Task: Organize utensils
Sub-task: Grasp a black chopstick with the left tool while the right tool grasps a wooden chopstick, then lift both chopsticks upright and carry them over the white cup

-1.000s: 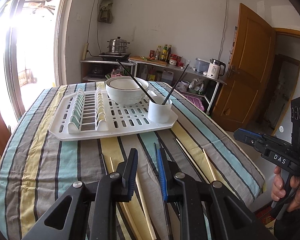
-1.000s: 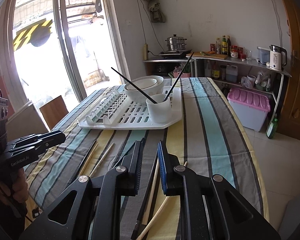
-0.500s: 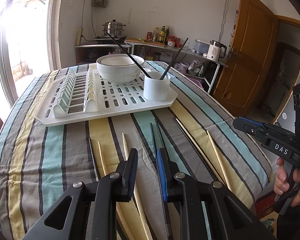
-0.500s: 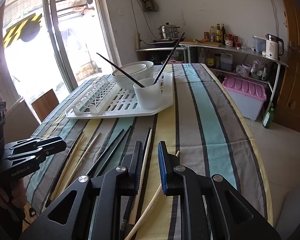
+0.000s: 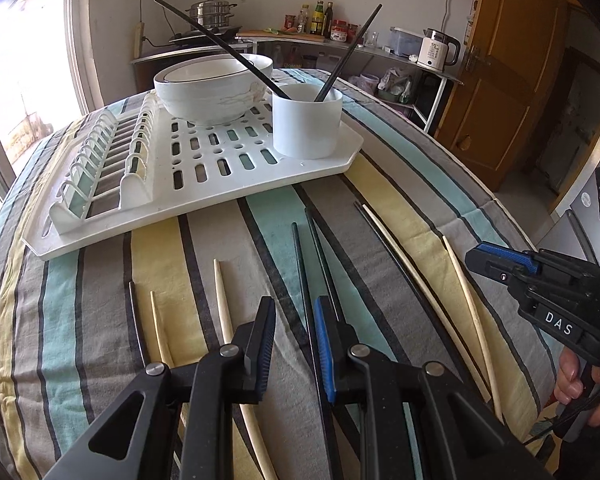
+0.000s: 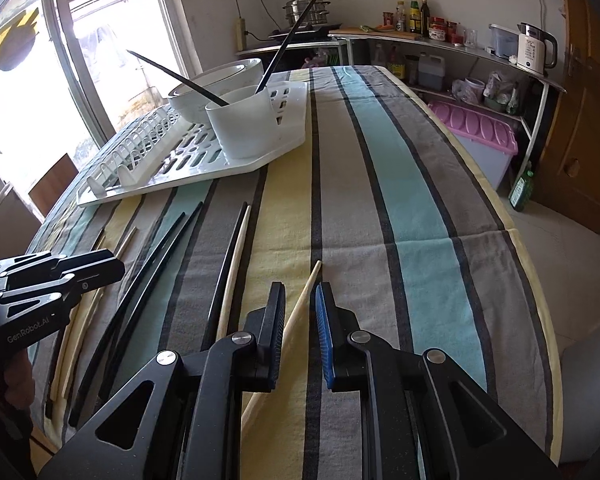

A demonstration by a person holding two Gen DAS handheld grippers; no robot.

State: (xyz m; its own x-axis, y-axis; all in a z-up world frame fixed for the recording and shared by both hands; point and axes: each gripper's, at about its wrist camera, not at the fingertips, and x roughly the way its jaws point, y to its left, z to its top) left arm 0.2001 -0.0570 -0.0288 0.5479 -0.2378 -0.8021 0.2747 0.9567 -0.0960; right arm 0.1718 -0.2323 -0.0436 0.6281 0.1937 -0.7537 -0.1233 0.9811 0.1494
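Several black and pale wooden chopsticks lie loose on the striped tablecloth (image 5: 100, 288). My left gripper (image 5: 293, 308) hovers low over a black pair (image 5: 302, 256), jaws slightly apart with nothing pinched; a wooden chopstick (image 5: 221, 304) lies just to its left. My right gripper (image 6: 300, 292) is open a little above a wooden chopstick (image 6: 309, 280) that runs under the gap, untouched by the pads. A white cup (image 5: 306, 128) on the white drying rack (image 5: 204, 176) holds two black chopsticks (image 5: 348, 52). A white bowl (image 5: 214, 88) stands behind it.
The right gripper (image 5: 500, 260) shows at the left view's right edge, held by a hand (image 5: 572, 376). The table edge (image 6: 540, 280) drops off to the right, with a pink-lidded bin (image 6: 476, 132) and shelves beyond. A window and a chair stand to the left.
Both grippers have sunk toward the tablecloth and tipped further downward, so the loose chopsticks now lie close under the fingers. The jaw gaps look unchanged.
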